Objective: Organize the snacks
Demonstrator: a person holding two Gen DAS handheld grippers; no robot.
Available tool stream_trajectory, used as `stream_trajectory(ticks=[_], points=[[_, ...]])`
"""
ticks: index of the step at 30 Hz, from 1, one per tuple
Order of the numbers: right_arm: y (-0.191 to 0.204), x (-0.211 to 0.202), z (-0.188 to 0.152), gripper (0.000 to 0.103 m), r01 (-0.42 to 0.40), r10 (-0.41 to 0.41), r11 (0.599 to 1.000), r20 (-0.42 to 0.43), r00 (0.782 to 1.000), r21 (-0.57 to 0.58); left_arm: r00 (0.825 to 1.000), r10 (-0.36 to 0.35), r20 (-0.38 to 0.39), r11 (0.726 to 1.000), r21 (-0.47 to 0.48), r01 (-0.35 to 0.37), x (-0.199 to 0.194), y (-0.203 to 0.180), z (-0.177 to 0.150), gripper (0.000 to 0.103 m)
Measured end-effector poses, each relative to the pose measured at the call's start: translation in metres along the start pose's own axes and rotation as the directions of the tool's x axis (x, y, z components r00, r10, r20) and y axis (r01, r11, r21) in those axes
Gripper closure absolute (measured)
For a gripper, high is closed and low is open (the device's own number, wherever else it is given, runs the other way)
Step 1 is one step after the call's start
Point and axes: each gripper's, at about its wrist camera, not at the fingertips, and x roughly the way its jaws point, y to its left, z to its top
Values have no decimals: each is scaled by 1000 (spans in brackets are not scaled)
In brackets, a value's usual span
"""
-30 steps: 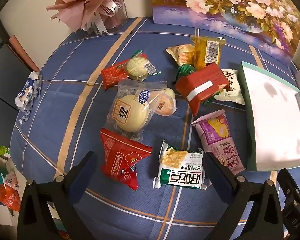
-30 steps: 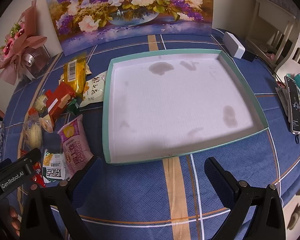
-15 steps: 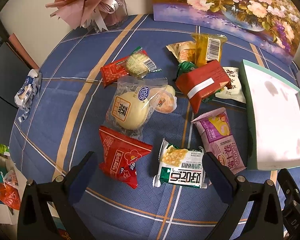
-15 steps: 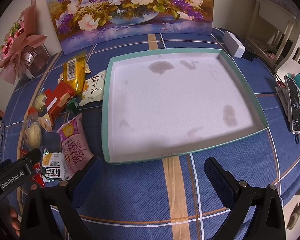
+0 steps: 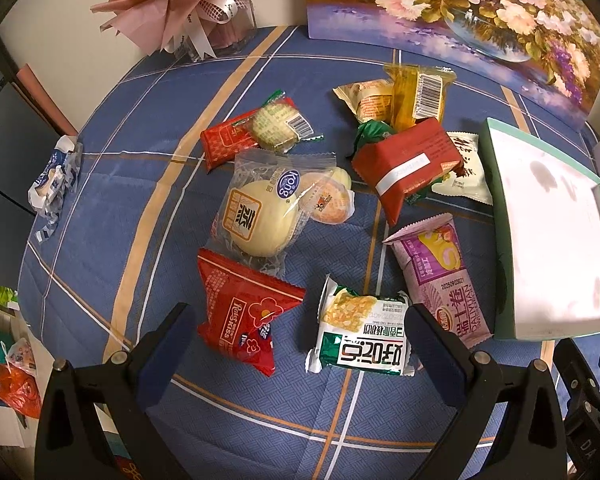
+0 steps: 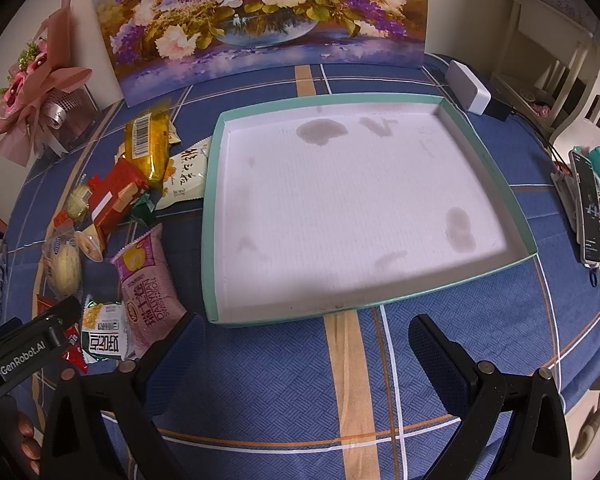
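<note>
Several wrapped snacks lie scattered on the blue checked tablecloth. Nearest my open left gripper (image 5: pixel 296 340) are a red packet (image 5: pixel 242 314) and a green-and-white packet (image 5: pixel 364 336), both just ahead of its fingertips. Beyond them lie a pale bun in clear wrap (image 5: pixel 260 220), a pink packet (image 5: pixel 440 276), a red box (image 5: pixel 408 164) and a yellow packet (image 5: pixel 420 94). The teal-rimmed white tray (image 6: pixel 214 216) holds nothing and sits right of the pile. My right gripper (image 6: pixel 304 340) hangs open just in front of the tray's near edge, with nothing between its fingers.
A flower painting (image 6: pixel 260 16) leans at the back, a pink bouquet (image 5: pixel 188 4) stands back left. A crumpled blue-white wrapper (image 5: pixel 54 178) lies at the left table edge. A white box (image 6: pixel 468 86) and a phone (image 6: pixel 588 208) sit to the right.
The left gripper has drifted slightly forward, so the snacks appear a little lower and closer. The right gripper and tray look nearly unchanged.
</note>
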Motion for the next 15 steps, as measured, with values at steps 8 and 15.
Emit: stream_trajectory(ticks=[8,15], points=[[8,0,0,0,-1,1,1000,2,1000,-17,1000,0,-20,1000,-7,0,0,7,-5,0],[55,5,-6,0,-70,67,991,-32,997,-114,994,-8,-105,995,-98,-3,6,44,2,0]])
